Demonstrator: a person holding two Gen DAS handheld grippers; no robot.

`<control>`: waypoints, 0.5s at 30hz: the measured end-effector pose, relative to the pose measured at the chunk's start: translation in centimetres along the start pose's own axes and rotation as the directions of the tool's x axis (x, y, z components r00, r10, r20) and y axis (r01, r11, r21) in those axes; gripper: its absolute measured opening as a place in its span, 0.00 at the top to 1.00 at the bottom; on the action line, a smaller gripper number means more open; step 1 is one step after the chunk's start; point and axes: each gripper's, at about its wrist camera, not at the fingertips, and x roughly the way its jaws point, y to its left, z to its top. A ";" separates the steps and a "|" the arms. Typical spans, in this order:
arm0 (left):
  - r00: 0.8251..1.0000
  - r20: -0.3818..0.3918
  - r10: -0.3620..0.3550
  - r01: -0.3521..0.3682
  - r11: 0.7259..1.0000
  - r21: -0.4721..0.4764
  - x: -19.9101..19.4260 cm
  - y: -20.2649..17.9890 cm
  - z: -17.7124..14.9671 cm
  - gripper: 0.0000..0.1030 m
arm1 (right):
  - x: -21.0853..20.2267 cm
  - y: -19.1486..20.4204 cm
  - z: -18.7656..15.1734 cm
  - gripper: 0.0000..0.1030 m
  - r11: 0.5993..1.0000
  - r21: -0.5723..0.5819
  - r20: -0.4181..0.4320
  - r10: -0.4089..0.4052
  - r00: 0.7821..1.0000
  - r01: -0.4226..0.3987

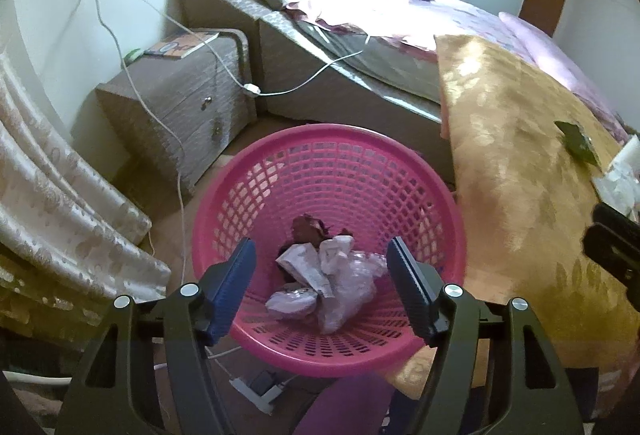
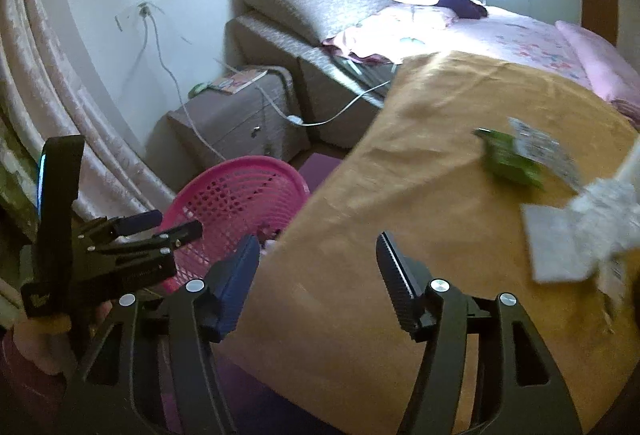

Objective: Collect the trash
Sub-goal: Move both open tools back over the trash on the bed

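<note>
Both claws empty: one over the pink basket, one turned to the litter on the gold cloth.

The gold-clothed surface (image 2: 420, 195) fills the right of the right wrist view and carries the remaining trash at its right edge: a green wrapper (image 2: 512, 159), a printed packet just beside it (image 2: 540, 147) and white crumpled paper (image 2: 592, 219), likely the next pickups. The pink basket (image 1: 224, 203) stands on the floor against the surface's edge, presumably so drops are short; crumpled wrappers (image 1: 332, 275) already lie in its bottom. The left claw (image 1: 320, 275) hangs above them, jaws well apart, holding nothing. The right claw (image 2: 316, 267) sits low centre over bare cloth, jaws apart and empty, well apart from the litter.
</note>
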 end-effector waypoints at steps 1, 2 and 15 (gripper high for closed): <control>1.000 0.003 -0.004 0.004 1.000 0.007 -0.1 -0.3 -0.1 0.37 | -0.6 -0.5 -0.3 0.42 1.000 0.005 0.008 -0.013 1.000 0.013; 1.000 0.005 -0.007 0.007 1.000 0.015 -0.1 -0.5 -0.1 0.37 | -1.4 -1.1 -0.7 0.42 0.999 0.012 0.018 -0.031 0.999 0.031; 0.997 0.039 -0.064 0.059 0.990 0.127 -1.9 -4.6 -1.1 0.36 | -8.3 -10.3 -5.5 0.38 0.944 0.142 0.077 -0.311 0.947 0.298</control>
